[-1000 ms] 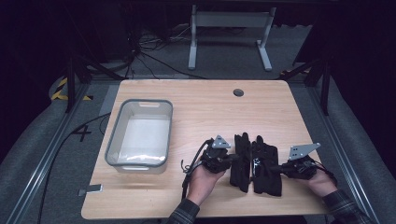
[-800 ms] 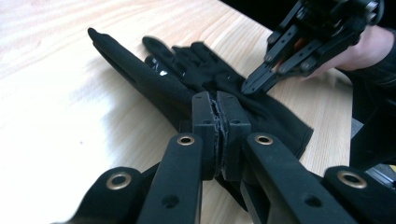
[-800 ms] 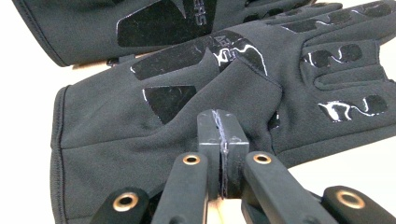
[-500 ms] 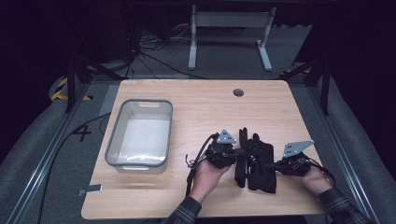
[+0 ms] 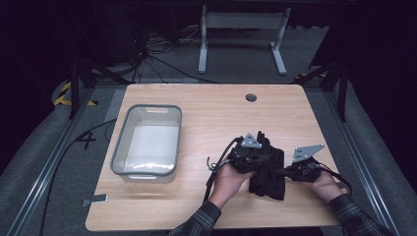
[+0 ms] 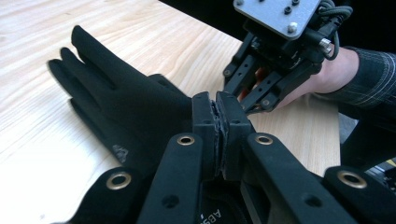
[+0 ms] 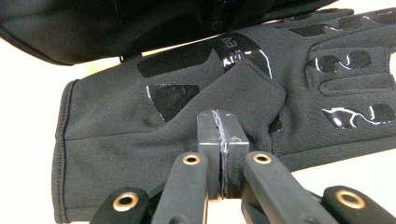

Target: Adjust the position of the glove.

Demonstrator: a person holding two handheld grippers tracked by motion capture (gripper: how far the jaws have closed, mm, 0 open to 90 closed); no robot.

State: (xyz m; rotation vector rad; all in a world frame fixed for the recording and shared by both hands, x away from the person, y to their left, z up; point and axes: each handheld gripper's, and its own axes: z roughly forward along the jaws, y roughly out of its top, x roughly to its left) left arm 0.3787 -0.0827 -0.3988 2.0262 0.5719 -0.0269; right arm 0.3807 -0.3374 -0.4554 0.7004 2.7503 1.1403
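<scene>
We find a pair of black fabric gloves (image 5: 269,169) lying on the pale wooden table (image 5: 206,113), toward its near right part, between the person's two hands. In the high view the gloves overlap one another, their fingers pointing away from the person.

The left gripper (image 5: 252,156) sits at the left edge of the gloves, held in the left hand (image 5: 231,178). In the left gripper view its two black jaws stand pressed together with no gap between the pads, and the upper glove (image 6: 121,105) lies just beside and beneath them, its fingers spread over the wood. We cannot tell from these pictures whether any fabric is pinched between the pads.

The right gripper (image 5: 290,172) sits at the right edge of the gloves, held in the right hand (image 5: 327,184), whose plaid sleeve (image 5: 359,216) enters from the bottom edge. In the right gripper view (image 7: 222,126) its jaws are likewise together, tips against the palm side of the lower glove (image 7: 224,93), which bears glossy black grip patches. The fabric rises in a fold directly at the tips; whether it is caught we cannot confirm.

A clear plastic bin with a grey rim (image 5: 147,174) stands on the left part of the table, well apart from the gloves.
</scene>
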